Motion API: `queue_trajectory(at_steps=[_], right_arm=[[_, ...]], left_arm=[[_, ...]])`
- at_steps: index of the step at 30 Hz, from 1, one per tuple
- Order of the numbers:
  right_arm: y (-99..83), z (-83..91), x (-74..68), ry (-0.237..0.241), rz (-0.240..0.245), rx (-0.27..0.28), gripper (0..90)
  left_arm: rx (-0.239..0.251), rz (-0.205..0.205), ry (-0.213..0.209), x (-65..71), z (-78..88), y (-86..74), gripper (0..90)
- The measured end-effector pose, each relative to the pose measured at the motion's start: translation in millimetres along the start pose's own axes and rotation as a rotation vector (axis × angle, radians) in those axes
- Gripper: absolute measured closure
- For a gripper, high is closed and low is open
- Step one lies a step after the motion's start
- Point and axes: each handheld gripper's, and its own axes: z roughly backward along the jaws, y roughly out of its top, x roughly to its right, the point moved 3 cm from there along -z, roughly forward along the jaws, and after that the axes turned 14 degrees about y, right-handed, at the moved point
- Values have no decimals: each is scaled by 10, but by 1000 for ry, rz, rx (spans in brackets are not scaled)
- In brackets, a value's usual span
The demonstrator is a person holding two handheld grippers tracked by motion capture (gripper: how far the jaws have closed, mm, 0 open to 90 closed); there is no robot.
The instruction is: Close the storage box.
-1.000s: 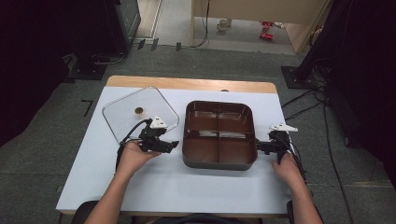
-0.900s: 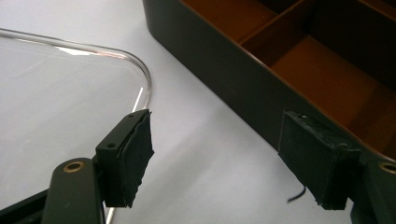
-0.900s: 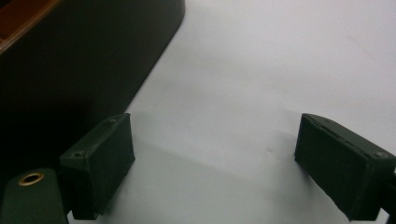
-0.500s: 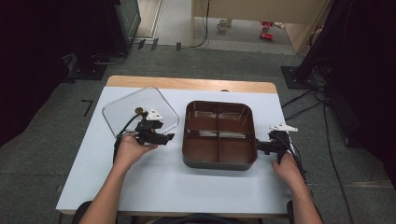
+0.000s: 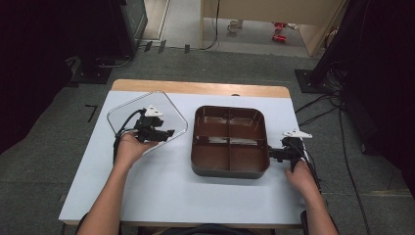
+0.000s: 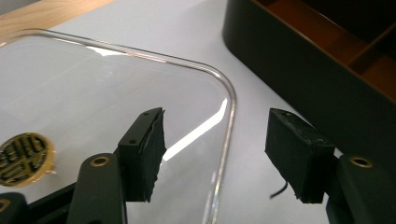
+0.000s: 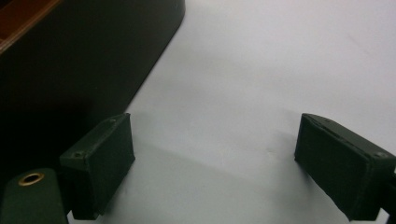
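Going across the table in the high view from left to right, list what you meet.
Clear lid with the left gripper over it → brown divided tray → right gripper beside the tray's right edge.

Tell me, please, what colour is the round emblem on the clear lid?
Gold with dark markings; the emblem on the lid shows best in the left gripper view.

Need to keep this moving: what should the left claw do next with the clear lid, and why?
Probably lower and finish closing the left claw on the clear, rounded-square plastic lid's edge: its jaws have just been closing, the rim lies between them, untouched, and the brown four-compartment tray sits uncovered.
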Motion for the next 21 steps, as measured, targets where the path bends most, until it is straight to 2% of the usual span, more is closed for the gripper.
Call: queue_trajectory(at_steps=[6,13,18,21], right_arm=[[0,-1,0,0,0,1,112],[0,-1,0,0,0,1,112],[0,-1,0,0,0,1,112],[0,-1,0,0,0,1,112]], left_arm=[[-13,30,25,-174,-35,27,393],[-32,93,44,-401,-62,4,404],[-28,99,85,-527,-79,-7,389],[-19,122,109,-611,-99,-29,391]])
